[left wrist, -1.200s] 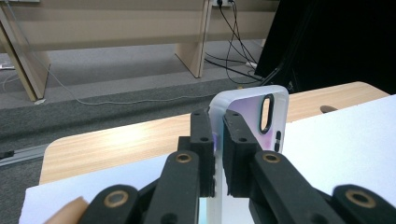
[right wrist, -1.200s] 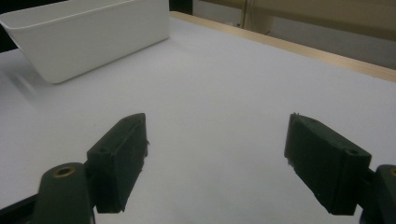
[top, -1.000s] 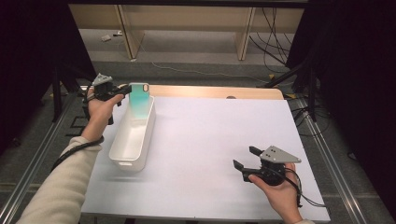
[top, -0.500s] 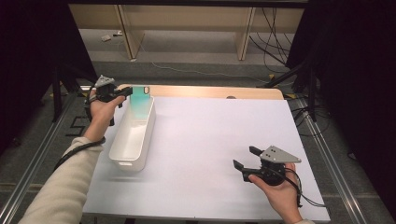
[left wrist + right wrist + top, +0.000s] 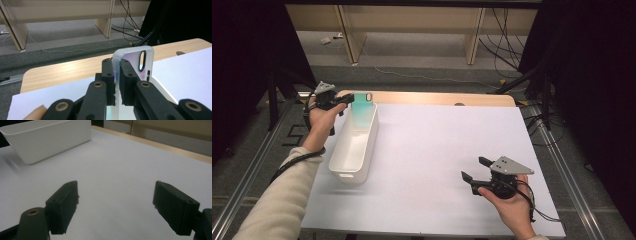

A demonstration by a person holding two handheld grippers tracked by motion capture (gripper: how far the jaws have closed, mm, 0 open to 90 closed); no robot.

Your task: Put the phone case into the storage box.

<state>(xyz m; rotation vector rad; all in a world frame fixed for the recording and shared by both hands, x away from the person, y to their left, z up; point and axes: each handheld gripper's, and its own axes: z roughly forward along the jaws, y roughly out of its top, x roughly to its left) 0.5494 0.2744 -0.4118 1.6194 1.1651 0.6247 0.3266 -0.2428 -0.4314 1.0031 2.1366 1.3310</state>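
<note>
The desk (image 5: 437, 150), covered in white, carries one long white bin (image 5: 354, 145) on its left part, and the step in hand looks like setting a phone case into it.

The bin lies directly under and ahead of the left gripper (image 5: 346, 100), so little travel is needed; the care goes into aim. Judging from the high view, the case hangs over the bin's far end, near the rim, so the hand would do well to come a little toward the bin's middle before letting go, lest the case catch the wall and tip outside.

The phone case (image 5: 136, 63), clear with a teal tint and a camera cut-out at its upper end, stands on edge between the left jaws, which are clamped on its thin side wall. Lowering it until its bottom edge is inside the walls should make for a quiet drop.

The right gripper (image 5: 474, 176) rests well apart from the bin, its jaws wide apart on nothing; it could steady the bin.
</note>
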